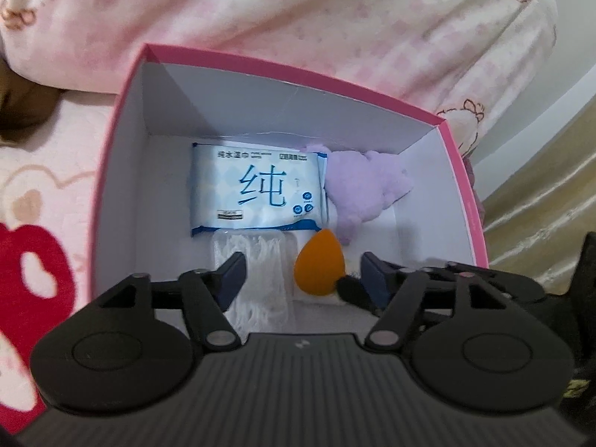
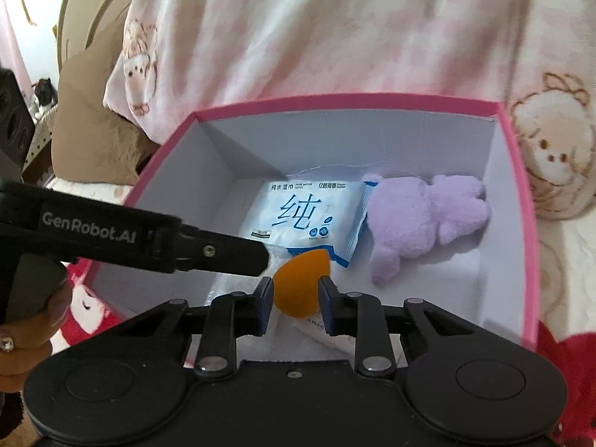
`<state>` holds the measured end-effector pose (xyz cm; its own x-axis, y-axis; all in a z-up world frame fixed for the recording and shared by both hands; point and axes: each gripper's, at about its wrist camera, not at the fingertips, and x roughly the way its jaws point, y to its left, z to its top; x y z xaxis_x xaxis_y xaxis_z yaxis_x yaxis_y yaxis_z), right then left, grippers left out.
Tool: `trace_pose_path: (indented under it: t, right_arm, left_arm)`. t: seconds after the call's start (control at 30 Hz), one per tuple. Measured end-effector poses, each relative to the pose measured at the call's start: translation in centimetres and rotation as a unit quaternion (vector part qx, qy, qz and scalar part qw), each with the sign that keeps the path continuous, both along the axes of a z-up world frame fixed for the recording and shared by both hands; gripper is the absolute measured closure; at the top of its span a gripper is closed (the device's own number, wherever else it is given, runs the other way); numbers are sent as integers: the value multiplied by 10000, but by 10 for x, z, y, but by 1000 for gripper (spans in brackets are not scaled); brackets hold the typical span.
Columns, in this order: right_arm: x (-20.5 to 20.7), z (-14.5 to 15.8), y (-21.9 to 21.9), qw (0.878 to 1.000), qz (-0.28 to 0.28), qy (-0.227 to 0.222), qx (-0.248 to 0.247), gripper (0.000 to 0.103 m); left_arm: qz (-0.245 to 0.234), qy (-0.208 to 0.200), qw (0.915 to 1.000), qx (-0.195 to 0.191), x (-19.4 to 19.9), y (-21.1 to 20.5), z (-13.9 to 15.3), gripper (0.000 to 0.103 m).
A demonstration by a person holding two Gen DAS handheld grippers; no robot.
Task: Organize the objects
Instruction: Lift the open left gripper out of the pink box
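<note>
Pink cartoon-print bedding [image 1: 335, 29] surrounds a pink-rimmed box [image 1: 123, 119] already holding a wet-wipes pack [image 1: 257, 190], a purple plush toy [image 2: 428, 219] and a clear bag [image 1: 260, 283]. Above the box floor, the right gripper [image 2: 295, 298] clamps an orange makeup sponge [image 2: 298, 283], tip pointing up and away. The left gripper [image 1: 303, 279] is spread, empty. Releasing the sponge likely remains.

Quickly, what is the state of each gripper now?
Left gripper: open, holding nothing.
Right gripper: closed on the orange sponge.
</note>
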<state>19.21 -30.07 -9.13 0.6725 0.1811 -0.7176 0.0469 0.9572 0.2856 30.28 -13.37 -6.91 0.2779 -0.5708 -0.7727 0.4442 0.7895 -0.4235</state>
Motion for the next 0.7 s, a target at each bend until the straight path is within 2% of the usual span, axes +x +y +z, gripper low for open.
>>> trace_pose_path:
  t: [0.07,0.13,0.23,0.4,0.5,0.7]
  right_arm:
    - [-10,11,3,10000,-69,-30,-51,71]
    - [-24,26,7,9997,-204,-18,-138,69]
    - [-47,46,8,9990,-437,-75,-91,60]
    - [-85,73,12,9982,-588,-31,-124,55]
    - [-106,87,17,9987,-479,62,-180,48]
    - [-142,113,30,9990,-318,165,-258,41]
  left_arm:
    - [114,-82,9997,191,-6,4,11,21]
    - [218,-209,9990,320,-14,11,23,16]
    - [122,-404,9986,324,-27,25,46,12]
    - [-210,-620,9957,652,-55,38,79,12]
    - [-556,-521,9963,399,-73,51,91,12]
    - [-708,-721,9929,619,-113,68,120,12]
